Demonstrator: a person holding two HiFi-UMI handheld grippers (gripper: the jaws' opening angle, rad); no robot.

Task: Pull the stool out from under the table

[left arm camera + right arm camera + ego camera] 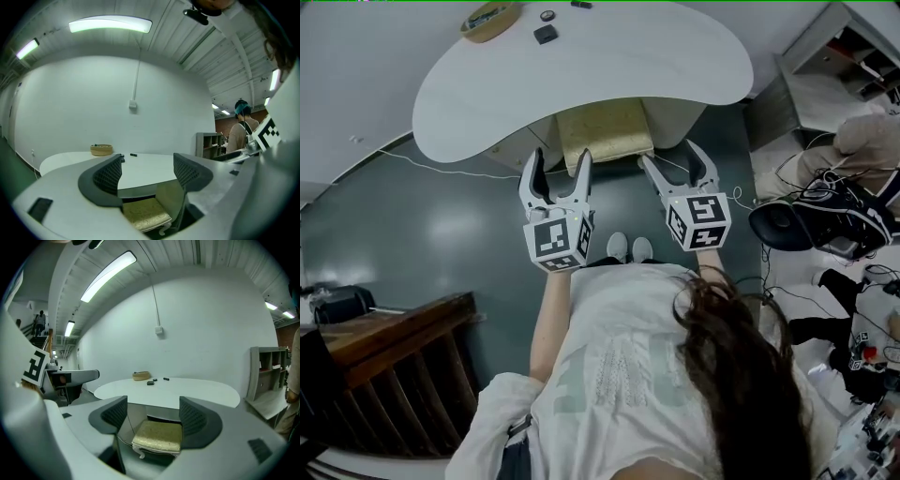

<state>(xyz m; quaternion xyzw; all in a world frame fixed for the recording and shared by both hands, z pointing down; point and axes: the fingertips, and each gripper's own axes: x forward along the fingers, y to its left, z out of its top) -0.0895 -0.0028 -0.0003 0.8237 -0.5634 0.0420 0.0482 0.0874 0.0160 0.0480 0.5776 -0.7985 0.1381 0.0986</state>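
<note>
Left hand-held gripper (560,159) and right hand-held gripper (670,155), spread empty, poised to seize the stool (605,131) tucked under the surface (581,75).

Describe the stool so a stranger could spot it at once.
Find the big white kidney-shaped table. Tucked partly under its near edge stands a low stool with a yellowish patterned cushion and white carved legs. It alone sits below the tabletop; the woven basket and small dark items lie on top.
</note>
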